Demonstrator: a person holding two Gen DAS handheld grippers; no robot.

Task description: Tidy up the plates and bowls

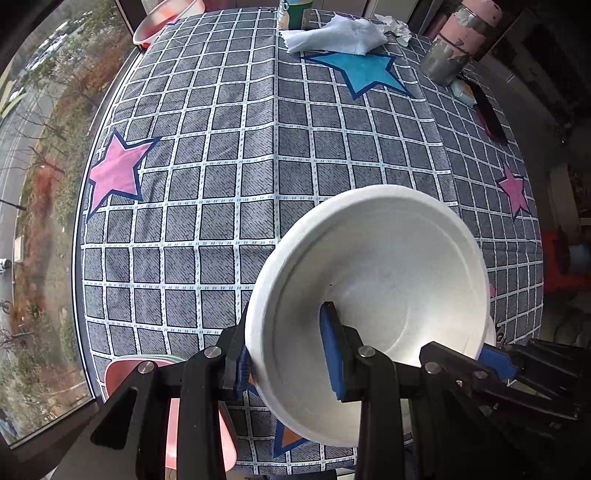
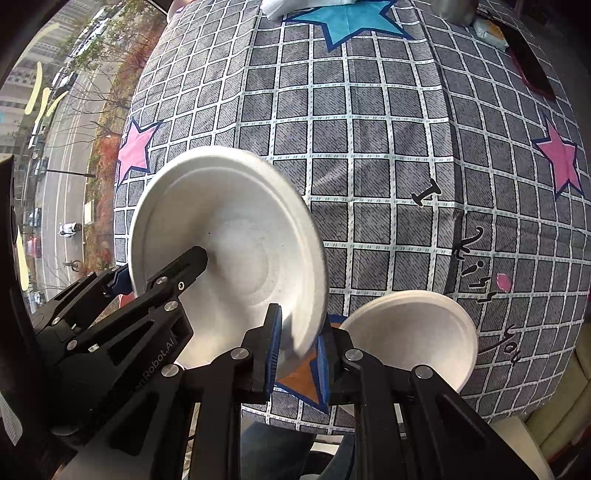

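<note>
A white paper bowl (image 1: 384, 280) is held tilted above the checked tablecloth. My left gripper (image 1: 291, 354) is shut on its left rim, one blue pad inside and one outside. In the right wrist view the same bowl (image 2: 236, 243) sits at centre left, with the left gripper (image 2: 162, 269) clamped on its far rim. My right gripper (image 2: 297, 350) has its blue pads on either side of the bowl's near rim, with a small gap showing. It also shows in the left wrist view (image 1: 495, 362). A second white bowl (image 2: 413, 332) rests on the table at lower right.
Pink plates (image 1: 207, 417) lie stacked at the near left table edge. A pink basin (image 1: 162, 18), a green bottle (image 1: 295, 13), a white cloth (image 1: 332, 35) and a grey-pink canister (image 1: 461, 40) stand at the far side. A dark flat object (image 1: 489, 114) lies at the right edge.
</note>
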